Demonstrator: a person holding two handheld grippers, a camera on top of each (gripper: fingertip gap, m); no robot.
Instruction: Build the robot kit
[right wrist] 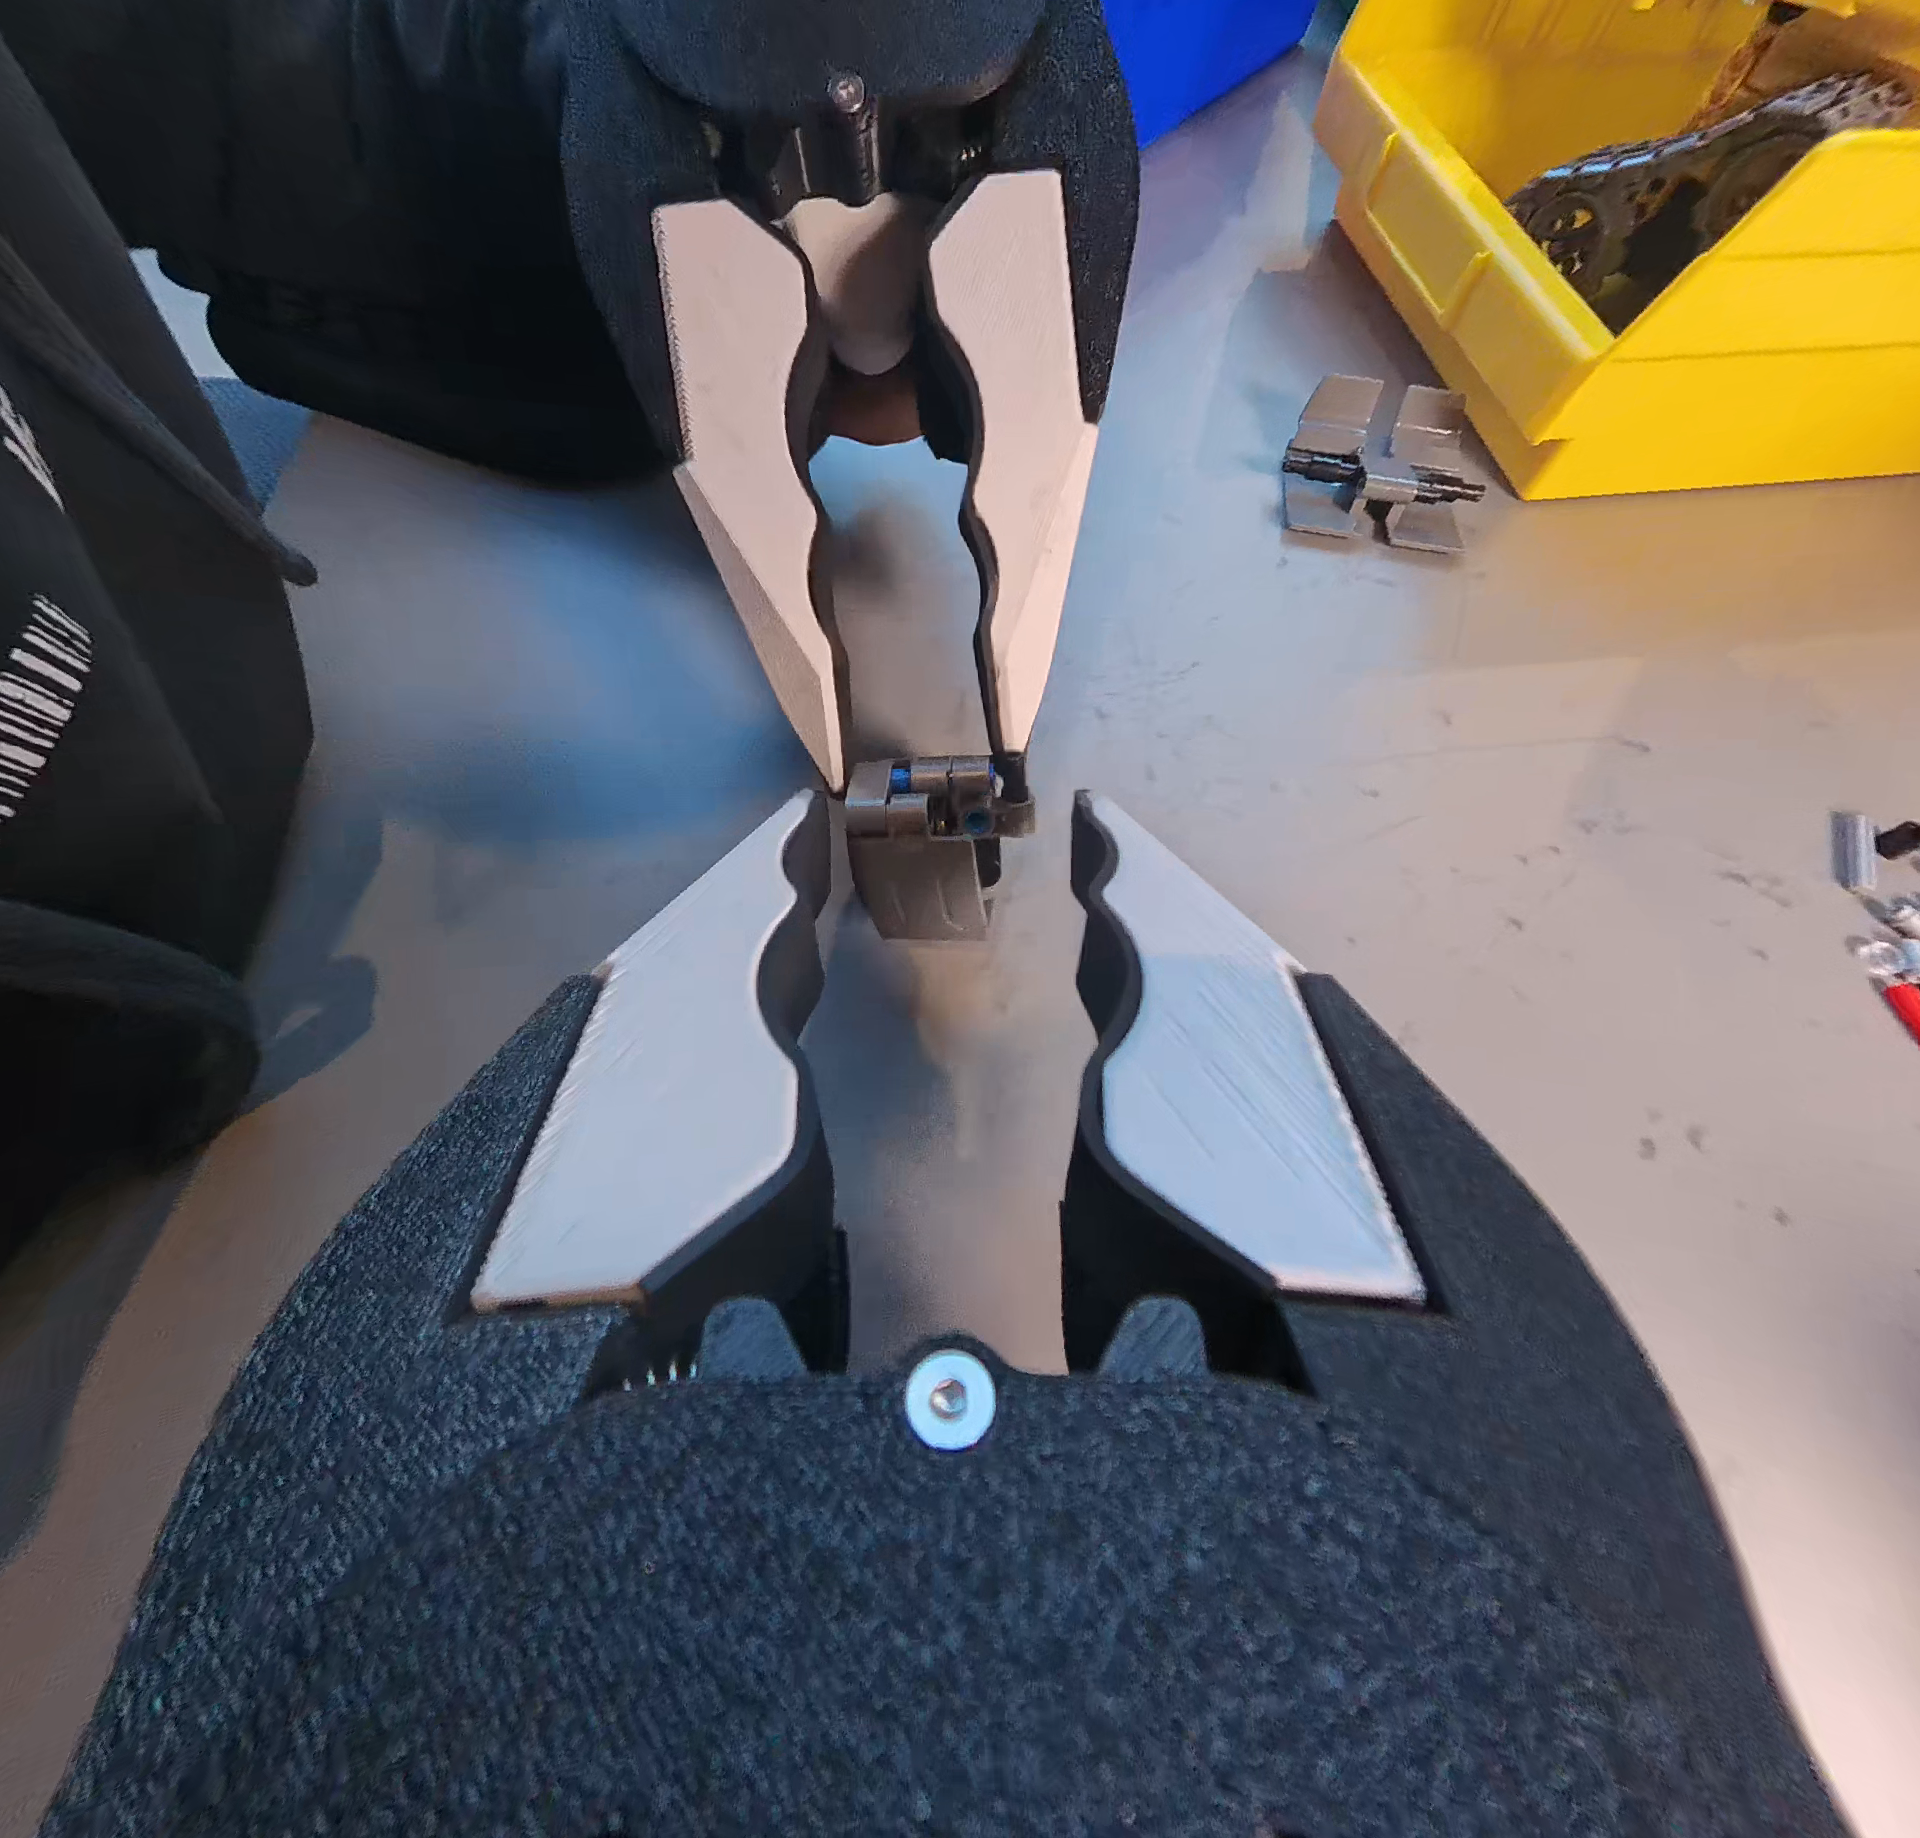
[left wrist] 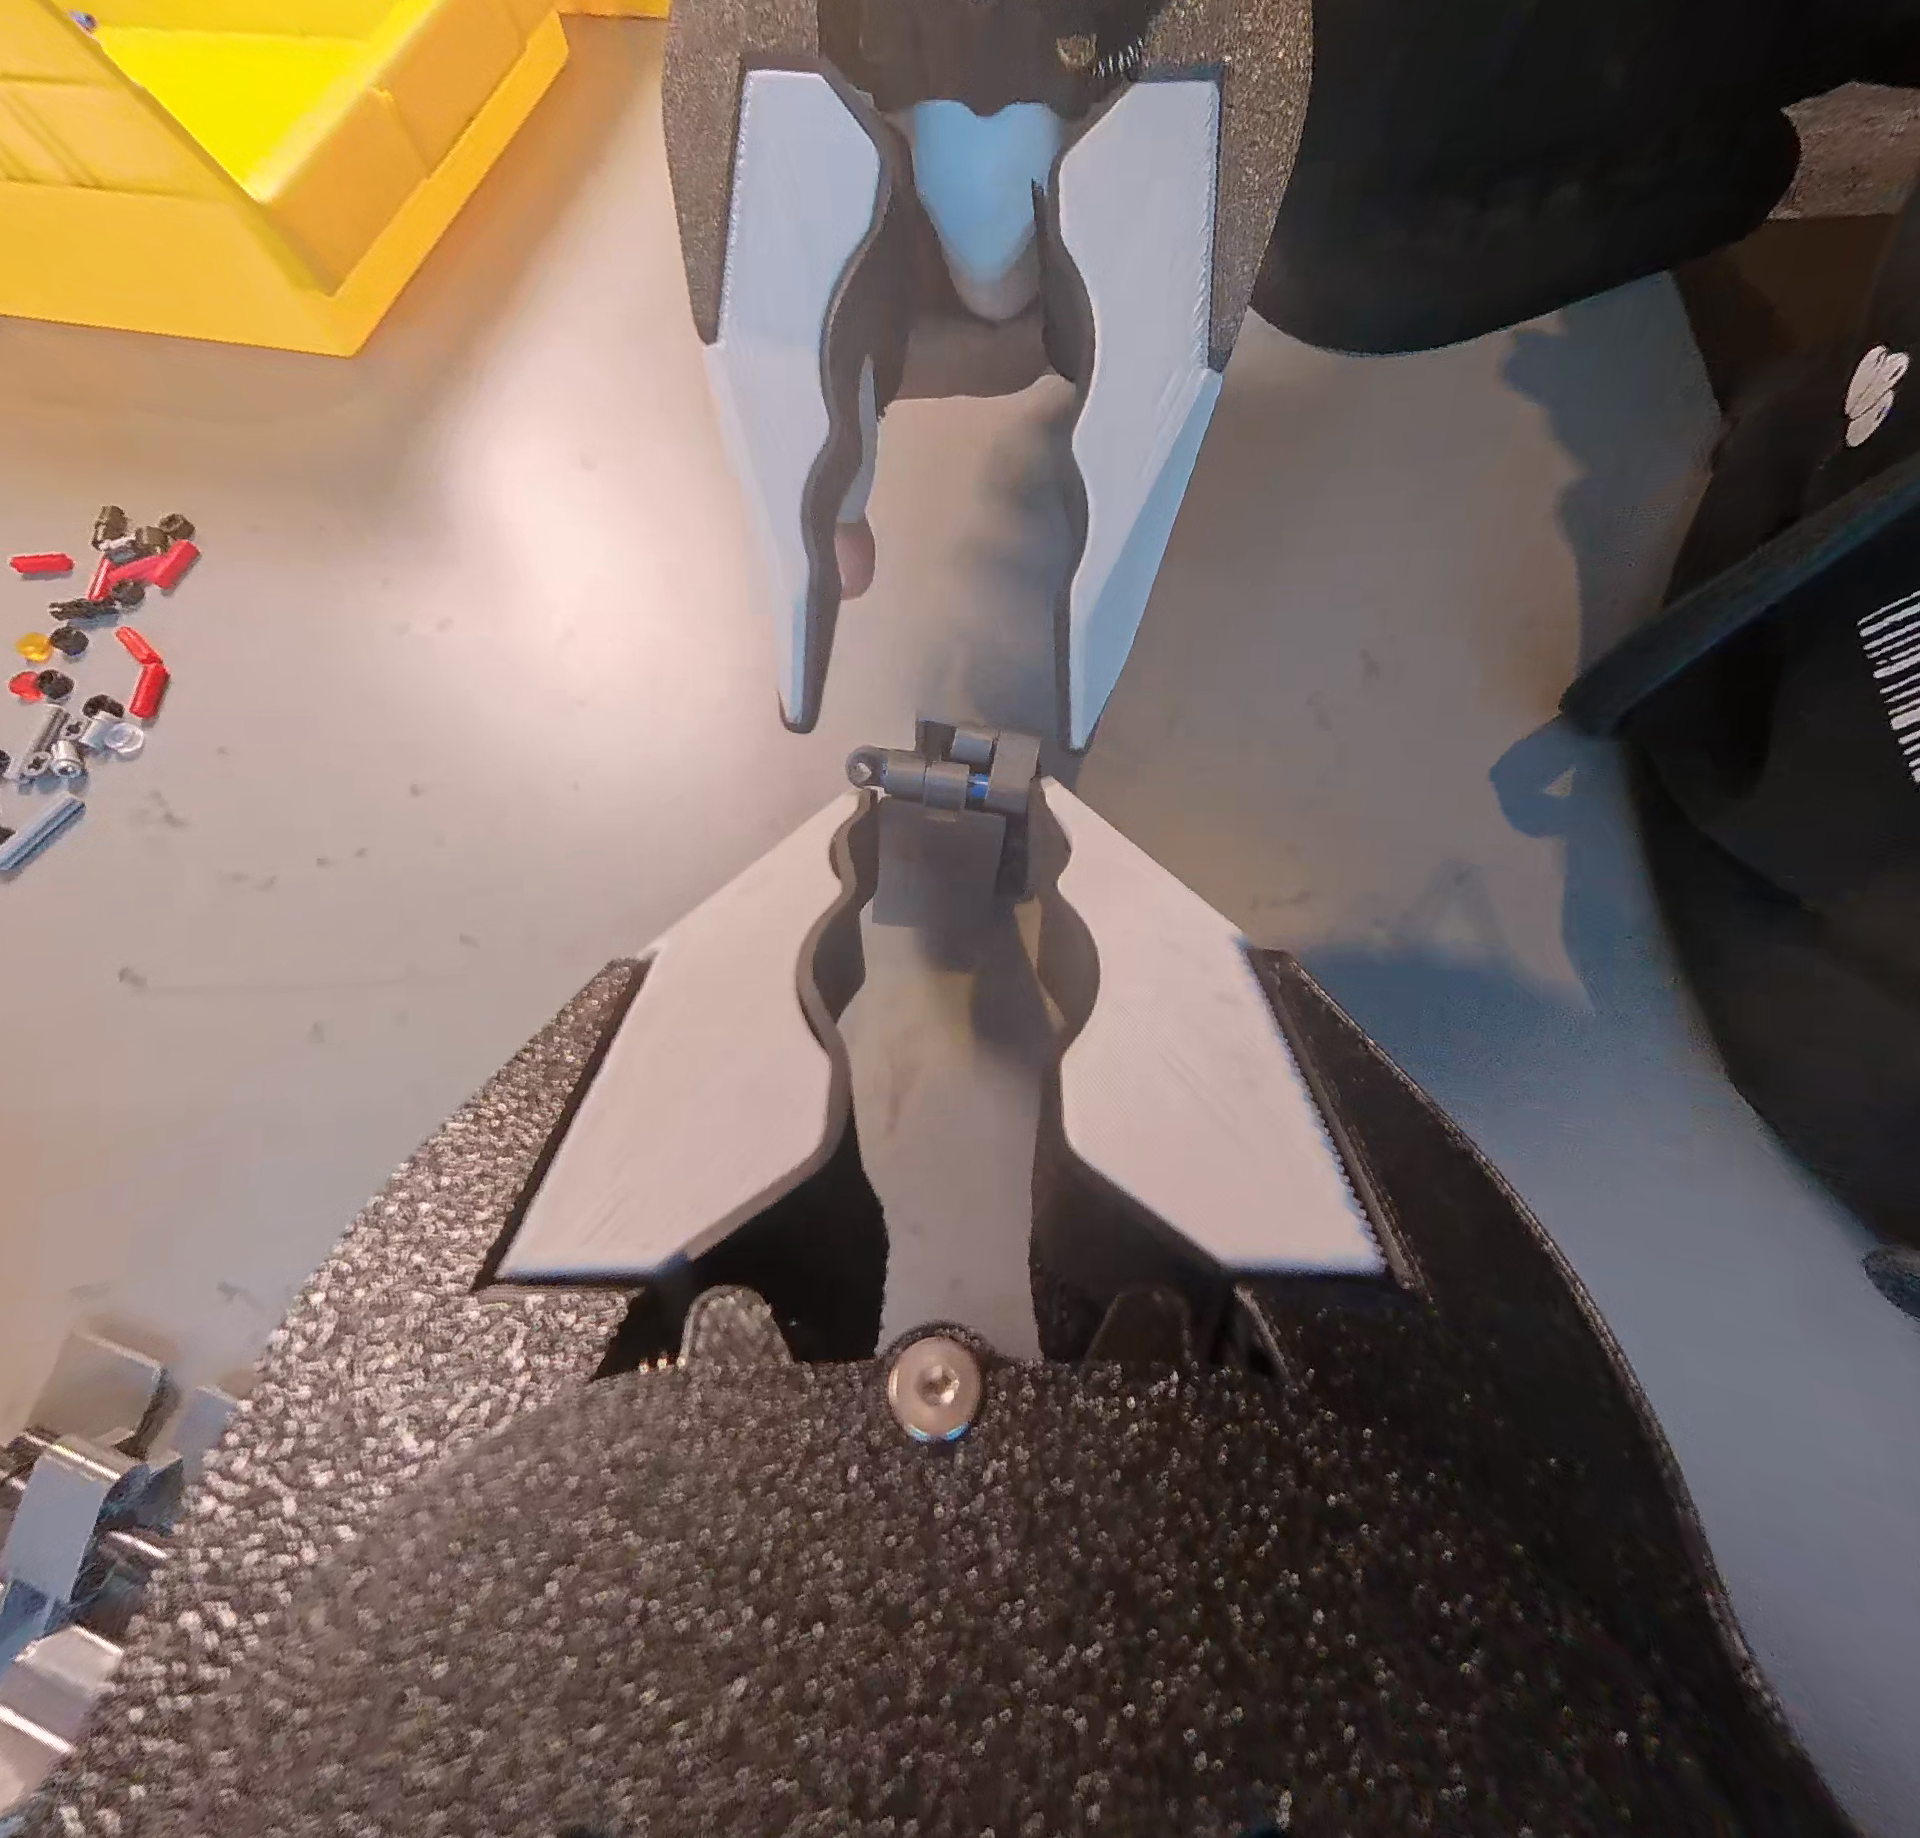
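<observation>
A small grey track-link assembly (left wrist: 940, 801) with blue pins and a hanging flat plate is held just above the grey table. My left gripper (left wrist: 951, 796) is shut on it at its fingertips. In the right wrist view the left gripper (right wrist: 925, 765) comes in from the top and pinches the same assembly (right wrist: 920, 812). My right gripper (right wrist: 948, 801) is open, with its tips either side of the assembly and a gap on the right side. In the left wrist view the right gripper (left wrist: 940, 728) faces mine from above, with its jaws apart.
A yellow bin (left wrist: 260, 126) stands at the far left, and another yellow bin (right wrist: 1662, 334) holds tracked parts. Loose red, black and grey small parts (left wrist: 94, 635) lie on the table. Joined grey track links (right wrist: 1371, 469) lie near the bin. A person's black clothing (right wrist: 104, 645) is close by. The grippers are tip to tip, or close to it.
</observation>
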